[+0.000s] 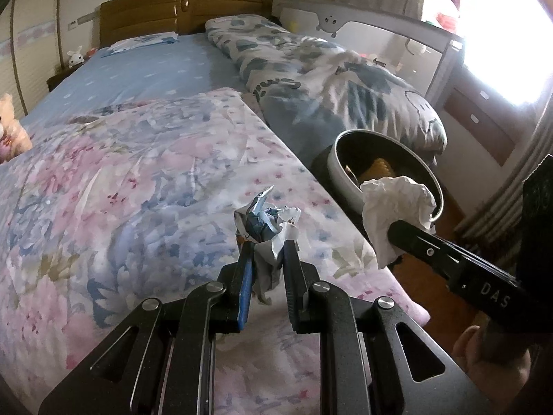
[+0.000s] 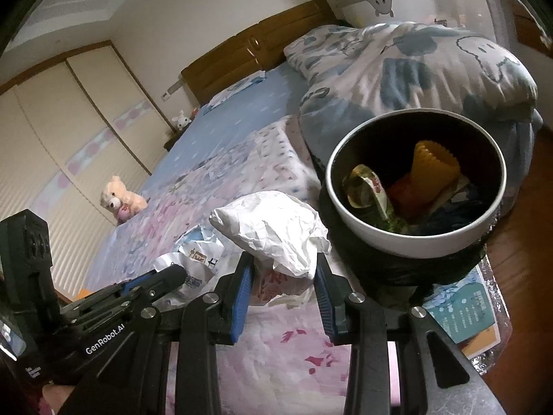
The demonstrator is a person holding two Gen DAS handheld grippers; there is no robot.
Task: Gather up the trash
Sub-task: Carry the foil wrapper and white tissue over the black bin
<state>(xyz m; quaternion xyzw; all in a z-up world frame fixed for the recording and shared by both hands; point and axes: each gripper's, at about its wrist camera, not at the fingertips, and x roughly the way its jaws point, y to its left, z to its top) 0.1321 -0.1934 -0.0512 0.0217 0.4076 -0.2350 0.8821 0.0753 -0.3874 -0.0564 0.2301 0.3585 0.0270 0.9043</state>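
Observation:
My left gripper (image 1: 268,247) is shut on a crumpled blue-and-white wrapper (image 1: 266,223), held above the floral quilt; the wrapper also shows in the right wrist view (image 2: 198,264). My right gripper (image 2: 285,259) is shut on a crumpled white paper wad (image 2: 273,230), which also shows in the left wrist view (image 1: 394,211), just short of the rim of the trash bin. The round white bin (image 2: 414,238) with a black liner stands by the bed's edge and holds several wrappers, one yellow (image 2: 437,166). The bin also shows in the left wrist view (image 1: 340,169).
The bed carries a pink floral quilt (image 1: 121,186), a blue sheet (image 1: 138,76) and a rolled grey-blue duvet (image 1: 328,83). A teddy bear (image 2: 119,200) sits at the far edge. A printed sheet (image 2: 463,311) lies under the bin. Wood floor (image 2: 528,276) is to the right.

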